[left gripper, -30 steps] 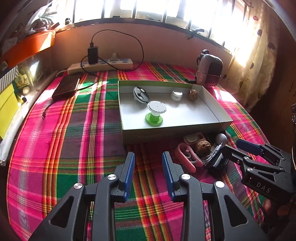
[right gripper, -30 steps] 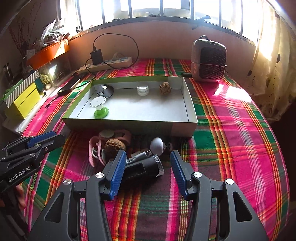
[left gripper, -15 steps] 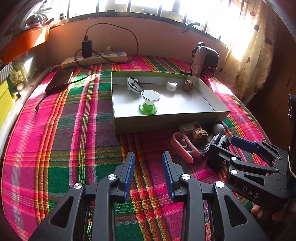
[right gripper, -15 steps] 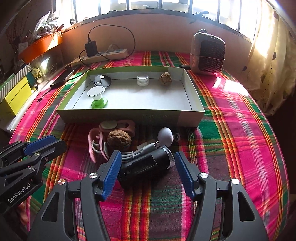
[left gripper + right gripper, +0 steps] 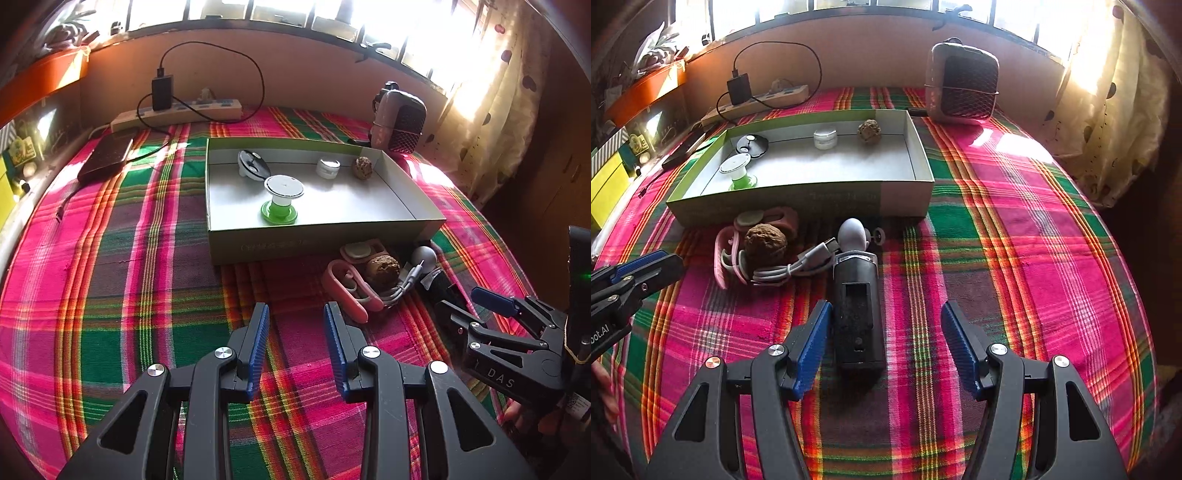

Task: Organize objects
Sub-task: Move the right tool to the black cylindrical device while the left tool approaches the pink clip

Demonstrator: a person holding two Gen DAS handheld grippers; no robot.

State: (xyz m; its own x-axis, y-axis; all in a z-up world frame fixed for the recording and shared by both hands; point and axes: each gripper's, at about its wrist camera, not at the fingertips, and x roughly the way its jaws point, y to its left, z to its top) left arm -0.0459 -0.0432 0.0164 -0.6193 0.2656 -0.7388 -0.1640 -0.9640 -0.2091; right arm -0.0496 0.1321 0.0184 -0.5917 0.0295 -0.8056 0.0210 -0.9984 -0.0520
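Four items in the shallow open box [image 5: 908, 182]: one white-topped spool on a green base [image 5: 738, 172], one dark round disc [image 5: 752, 144], one small white jar [image 5: 825, 138], one rough brown ball [image 5: 869, 131]. Box set on the plaid-covered worktop [image 5: 1015, 236].

Just in front of the box wall, one loose cluster: one second brown ball [image 5: 764, 243], one pink clip-like piece [image 5: 724, 258], one pink case with a pale round lid [image 5: 768, 219], one coiled white cable [image 5: 798, 264], one grey egg-shaped piece [image 5: 851, 232], and one black cylindrical device [image 5: 857, 310] lying lengthwise toward the camera.

Right claw [image 5: 886, 347] spread wide, jaws just opened further; black device between them, close against the left pad, well clear of the right pad, not gripped.

Left claw [image 5: 295, 347] parted, nothing between the pads, hovering over bare cloth near the cluster.

Beyond the box: one power strip [image 5: 177, 112] with one black charger [image 5: 161, 91] plugged in, one dark flat phone-like slab [image 5: 107, 157], one small heater [image 5: 962, 86].
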